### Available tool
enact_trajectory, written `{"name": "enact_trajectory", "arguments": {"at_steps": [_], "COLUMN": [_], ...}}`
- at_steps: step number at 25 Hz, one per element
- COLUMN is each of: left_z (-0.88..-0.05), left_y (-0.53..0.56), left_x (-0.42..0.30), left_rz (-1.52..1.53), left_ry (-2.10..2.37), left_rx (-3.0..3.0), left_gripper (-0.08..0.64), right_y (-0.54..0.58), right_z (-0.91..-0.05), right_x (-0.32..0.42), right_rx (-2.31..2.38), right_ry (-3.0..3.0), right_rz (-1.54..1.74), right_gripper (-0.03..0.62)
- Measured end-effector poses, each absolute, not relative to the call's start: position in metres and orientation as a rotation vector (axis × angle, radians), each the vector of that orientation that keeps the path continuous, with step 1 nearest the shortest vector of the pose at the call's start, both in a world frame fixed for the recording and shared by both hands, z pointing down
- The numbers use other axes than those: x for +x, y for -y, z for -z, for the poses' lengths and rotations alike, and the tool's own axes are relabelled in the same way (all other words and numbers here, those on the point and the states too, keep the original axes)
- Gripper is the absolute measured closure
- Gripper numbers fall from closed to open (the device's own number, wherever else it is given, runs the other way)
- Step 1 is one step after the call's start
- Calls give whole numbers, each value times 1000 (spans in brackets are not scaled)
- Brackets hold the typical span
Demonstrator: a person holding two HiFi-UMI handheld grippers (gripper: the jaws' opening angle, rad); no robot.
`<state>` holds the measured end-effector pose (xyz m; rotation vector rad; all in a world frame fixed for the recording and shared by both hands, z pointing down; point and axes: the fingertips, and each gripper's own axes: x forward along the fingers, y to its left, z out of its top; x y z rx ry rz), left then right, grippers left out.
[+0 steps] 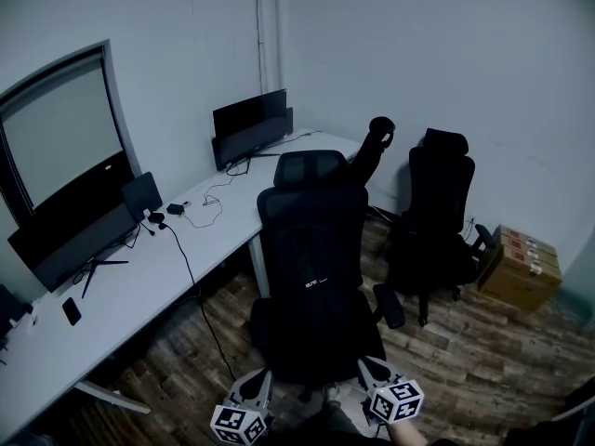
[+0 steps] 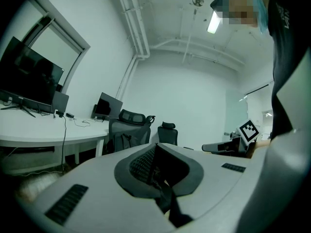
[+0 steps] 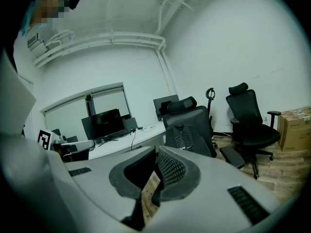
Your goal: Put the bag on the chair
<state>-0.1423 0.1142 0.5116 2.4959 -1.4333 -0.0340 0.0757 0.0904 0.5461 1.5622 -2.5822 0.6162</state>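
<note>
A black bag (image 1: 312, 291) with a small white logo stands upright on the seat of the nearer black office chair (image 1: 311, 170), against its backrest. In the right gripper view the bag (image 3: 187, 136) fills the chair's front. Both grippers hang low at the bottom of the head view, short of the chair and apart from the bag. My left gripper (image 1: 257, 388) is shut with nothing in it, and my right gripper (image 1: 370, 373) is shut and empty too. Their own cameras show closed jaws, left gripper (image 2: 155, 149) and right gripper (image 3: 156, 153).
A long white desk (image 1: 139, 277) runs along the left wall with monitors (image 1: 251, 128), cables and a phone (image 1: 71, 311). A second black chair (image 1: 437, 216) stands behind on the right, with a cardboard box (image 1: 522, 268) beside it. The floor is dark wood planks.
</note>
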Motion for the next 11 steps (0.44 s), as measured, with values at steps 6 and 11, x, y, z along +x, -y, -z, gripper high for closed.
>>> {"name": "enact_trajectory", "arguments": {"at_steps": [6, 11], "left_z": [-520, -512], "left_y": [-117, -120], "left_x": [-138, -138], "left_rz": [38, 41], "left_ry": [1420, 1439], "left_rx": [2503, 2485], "left_gripper": [540, 540], "right_y": [-93, -96], "right_z": [-548, -550], "right_x": [77, 77], "right_rx": [1562, 1553], "right_ry": [2585, 2581], "right_rz": [-623, -635], "right_gripper": [538, 538]}}
